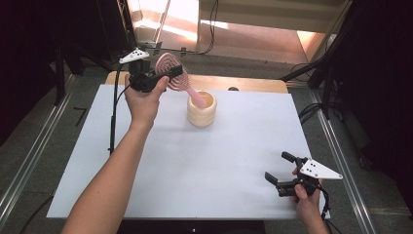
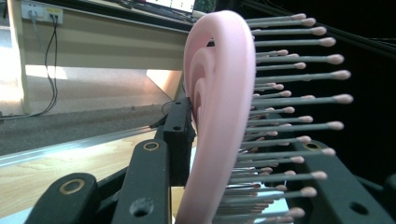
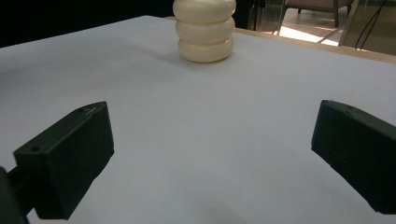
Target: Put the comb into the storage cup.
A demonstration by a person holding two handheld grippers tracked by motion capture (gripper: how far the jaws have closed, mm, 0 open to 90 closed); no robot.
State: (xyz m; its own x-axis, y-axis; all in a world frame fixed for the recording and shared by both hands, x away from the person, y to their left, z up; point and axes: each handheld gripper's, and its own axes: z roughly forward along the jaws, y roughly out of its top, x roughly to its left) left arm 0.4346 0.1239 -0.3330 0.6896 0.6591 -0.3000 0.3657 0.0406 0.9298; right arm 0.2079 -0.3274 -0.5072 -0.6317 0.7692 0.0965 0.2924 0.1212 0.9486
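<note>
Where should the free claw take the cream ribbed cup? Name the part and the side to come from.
Take the cream ribbed cup across its body, at one of the grooves between its bulging rings, coming in level from the near right, where the open right claw rests. The pink hairbrush handle sits in its mouth, so a grip from above looks blocked.

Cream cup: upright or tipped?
Upright. The cream cup stands on its base on the white table, mouth up, with the pink hairbrush handle slanting into it.

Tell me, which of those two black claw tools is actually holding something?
The left gripper, raised at the far side of the table, clamps the pink hairbrush by its head. The right gripper has open, empty jaws.
</note>
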